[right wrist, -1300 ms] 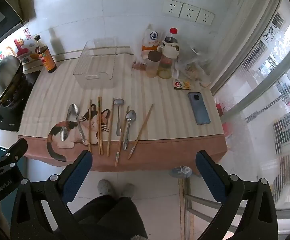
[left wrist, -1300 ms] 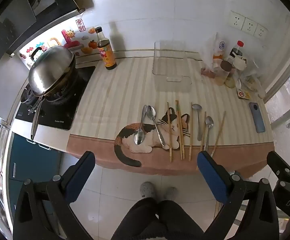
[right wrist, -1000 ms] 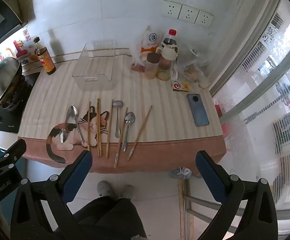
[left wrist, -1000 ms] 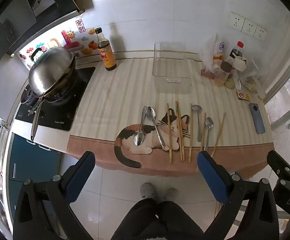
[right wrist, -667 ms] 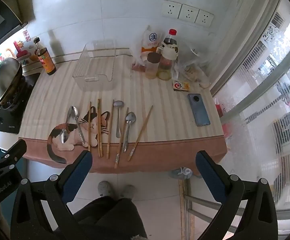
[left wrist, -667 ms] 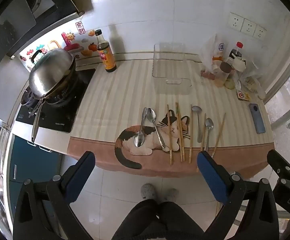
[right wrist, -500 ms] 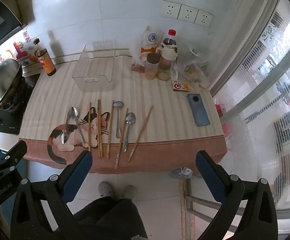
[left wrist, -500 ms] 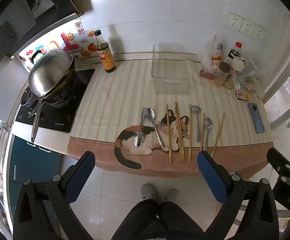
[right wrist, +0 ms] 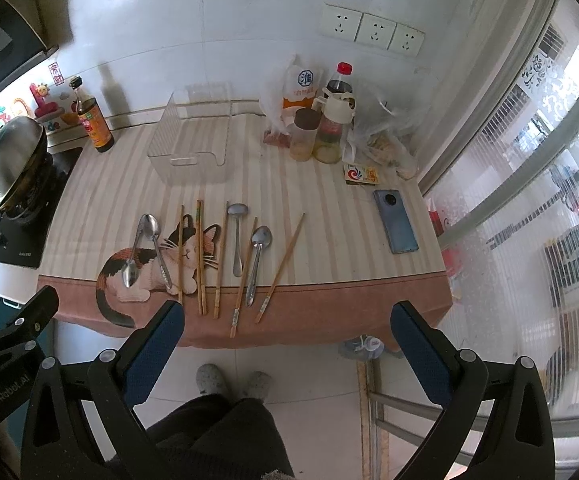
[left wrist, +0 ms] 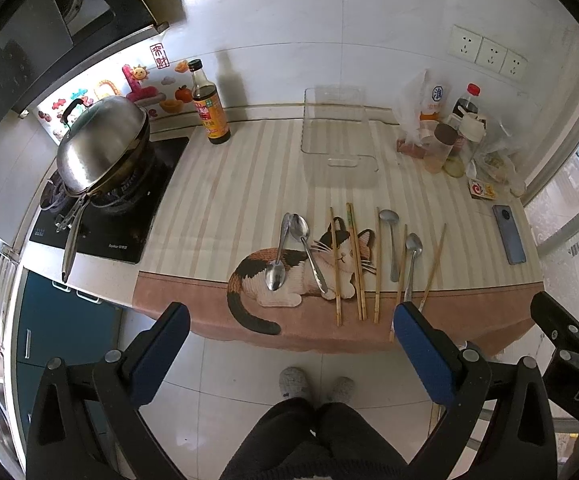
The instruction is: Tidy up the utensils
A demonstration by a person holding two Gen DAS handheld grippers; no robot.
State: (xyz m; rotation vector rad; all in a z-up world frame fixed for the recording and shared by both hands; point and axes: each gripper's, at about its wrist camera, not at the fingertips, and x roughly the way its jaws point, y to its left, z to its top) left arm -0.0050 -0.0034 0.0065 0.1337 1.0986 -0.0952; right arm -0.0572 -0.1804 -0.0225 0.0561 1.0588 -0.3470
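Note:
Several metal spoons (left wrist: 276, 258) (right wrist: 258, 256) and several wooden chopsticks (left wrist: 355, 264) (right wrist: 199, 256) lie in a row near the front edge of the striped counter with a cat picture (left wrist: 249, 184). A clear plastic bin (left wrist: 335, 142) (right wrist: 193, 144) stands empty behind them. My left gripper (left wrist: 289, 344) is open and empty, held above the floor in front of the counter. My right gripper (right wrist: 287, 340) is open and empty too, also short of the counter's edge.
A lidded wok (left wrist: 101, 148) sits on the stove at the left. A soy sauce bottle (left wrist: 209, 108) stands by the wall. Bottles, jars and bags (right wrist: 325, 120) crowd the back right. A phone (right wrist: 395, 226) lies at the right.
Both grippers have drifted only slightly; the view of the counter has barely shifted. Nothing on the counter has moved.

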